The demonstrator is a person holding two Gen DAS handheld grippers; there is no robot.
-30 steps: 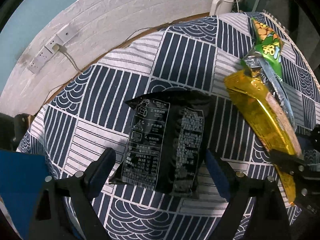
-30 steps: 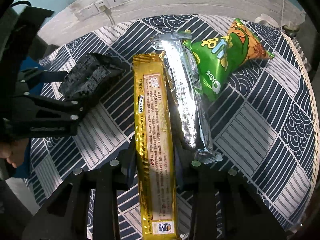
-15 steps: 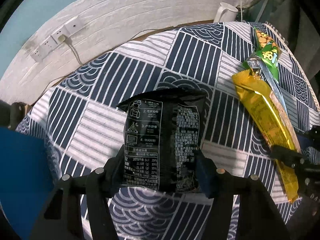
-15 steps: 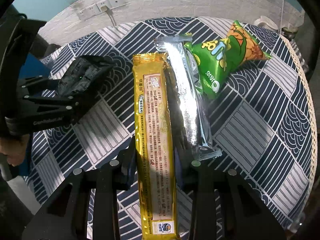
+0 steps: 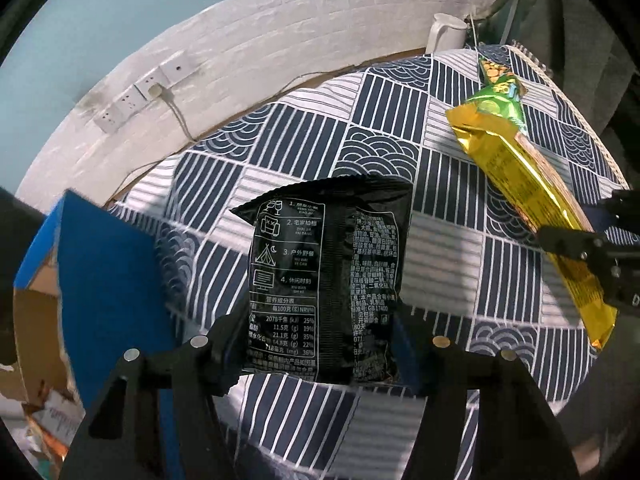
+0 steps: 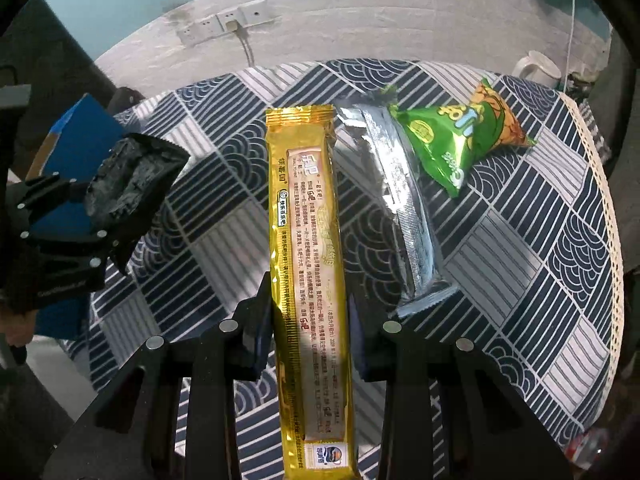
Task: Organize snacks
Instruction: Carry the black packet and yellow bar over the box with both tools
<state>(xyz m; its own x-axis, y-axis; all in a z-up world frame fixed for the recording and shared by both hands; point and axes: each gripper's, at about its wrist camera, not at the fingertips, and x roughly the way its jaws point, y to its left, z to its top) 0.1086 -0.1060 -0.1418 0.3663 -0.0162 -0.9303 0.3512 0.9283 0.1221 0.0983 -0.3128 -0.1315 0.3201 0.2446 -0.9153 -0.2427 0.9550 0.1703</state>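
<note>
My left gripper (image 5: 316, 344) is shut on a black snack bag (image 5: 326, 276) and holds it above the patterned tablecloth (image 5: 280, 148). The bag also shows at the left of the right wrist view (image 6: 132, 184). My right gripper (image 6: 308, 320) is shut on a long gold snack pack (image 6: 306, 240), lifted off the table; it also shows in the left wrist view (image 5: 528, 200). A silver pack (image 6: 400, 208) and a green snack bag (image 6: 452, 140) lie on the cloth to the right.
A blue-sided cardboard box (image 5: 104, 280) stands open at the table's left edge, with things inside. It also shows in the right wrist view (image 6: 76, 140). A white kettle (image 5: 446, 34) stands at the far edge, with wall sockets (image 5: 144, 92) behind the table.
My left gripper closed on the black bag, lifted it and swung left toward the blue box. My right gripper raised the gold pack higher.
</note>
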